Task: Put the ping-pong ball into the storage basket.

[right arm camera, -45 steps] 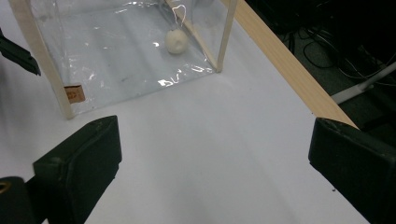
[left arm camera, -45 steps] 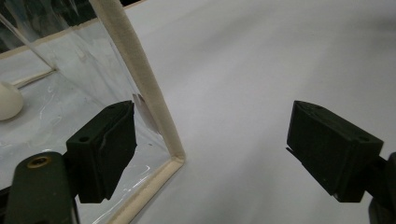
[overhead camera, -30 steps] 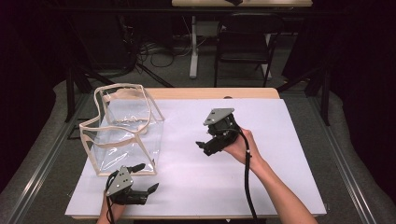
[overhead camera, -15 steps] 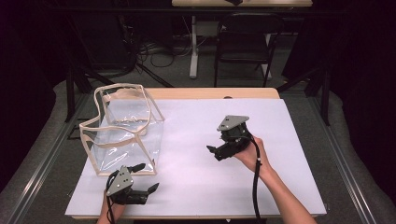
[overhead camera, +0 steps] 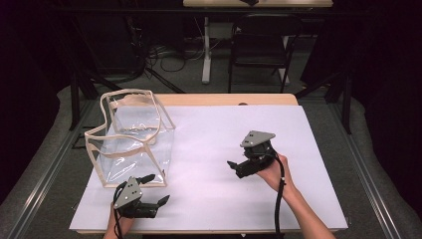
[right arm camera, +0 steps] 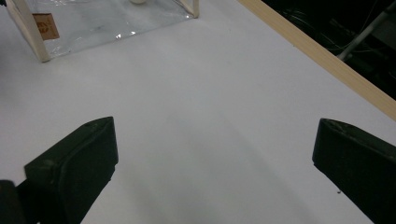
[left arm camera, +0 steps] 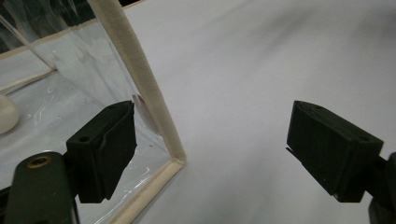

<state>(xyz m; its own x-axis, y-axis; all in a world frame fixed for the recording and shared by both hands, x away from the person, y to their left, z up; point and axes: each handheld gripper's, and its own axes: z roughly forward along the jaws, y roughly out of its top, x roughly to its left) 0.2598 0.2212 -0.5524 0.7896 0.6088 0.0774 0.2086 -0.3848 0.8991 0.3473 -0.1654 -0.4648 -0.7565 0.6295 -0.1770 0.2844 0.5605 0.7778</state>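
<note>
A clear plastic bag (overhead camera: 132, 139) with beige trim stands open-topped on the left of the white table cover (overhead camera: 209, 144). A small white rounded object (left arm camera: 7, 114) lies inside it. My left gripper (overhead camera: 157, 189) rests at the front edge, just right of the bag's near corner, and it is open. In the left gripper view the bag's beige corner trim (left arm camera: 144, 84) runs beside the left pad (left arm camera: 105, 149), with nothing between the jaws. My right gripper (overhead camera: 235, 168) is held right of centre, pointing left toward the bag. It is open wide over bare cover (right arm camera: 215, 116).
A tan label (right arm camera: 45, 26) shows on the bag's wall. The table's wooden edge (right arm camera: 327, 60) runs along the far side. A chair (overhead camera: 259, 45) and cables sit on the dark floor beyond the table.
My right gripper has moved back toward the person and to the right, away from the table's middle. The left gripper and the bag have stayed put.
</note>
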